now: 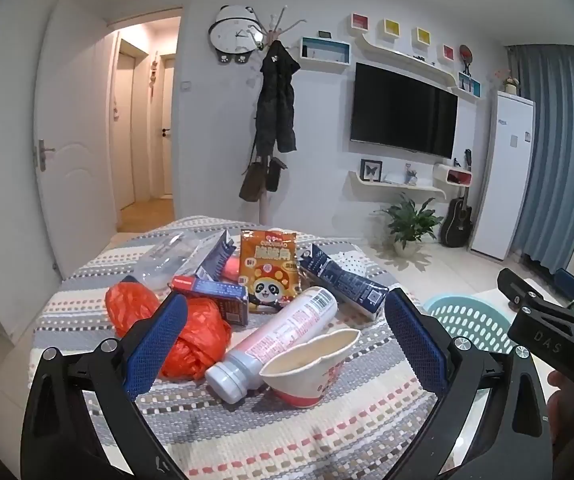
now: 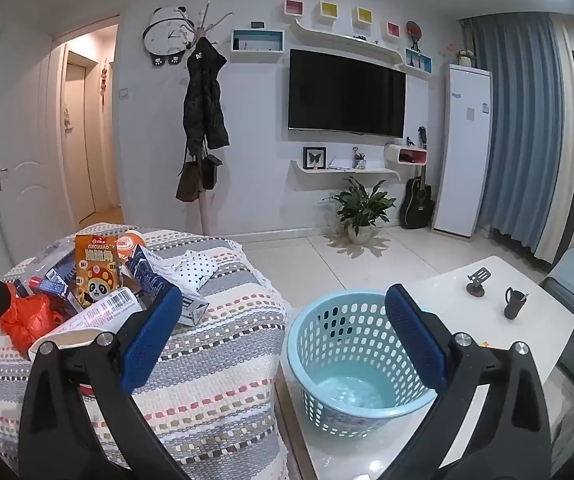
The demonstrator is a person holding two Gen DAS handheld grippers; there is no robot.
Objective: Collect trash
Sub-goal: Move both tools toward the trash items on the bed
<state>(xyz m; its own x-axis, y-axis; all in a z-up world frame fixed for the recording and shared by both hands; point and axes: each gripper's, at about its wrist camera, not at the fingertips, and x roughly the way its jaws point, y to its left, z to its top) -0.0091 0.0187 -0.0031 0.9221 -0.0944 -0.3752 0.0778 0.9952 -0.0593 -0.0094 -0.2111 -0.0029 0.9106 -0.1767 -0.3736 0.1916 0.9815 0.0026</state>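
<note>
We hold the left claw (image 1: 287,336) and right claw (image 2: 283,332) tilted slightly down, both spread wide and pinching nothing. The trash pile lies on the striped cover (image 1: 247,432) beneath the left claw: one orange bag (image 1: 203,344), one white bottle (image 1: 283,332), one paper cup (image 1: 307,364), one snack packet (image 1: 269,270), two dark cartons (image 1: 343,280). One blue basket (image 2: 347,360) stands empty under the right claw, on the white bench (image 2: 519,332)

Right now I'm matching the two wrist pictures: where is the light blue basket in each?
Left wrist view: the light blue basket sits low at right, partly hidden behind a hand-held gripper finger.
Right wrist view: the basket sits below centre, apparently empty.
Shared landmark: the wall television.
</note>
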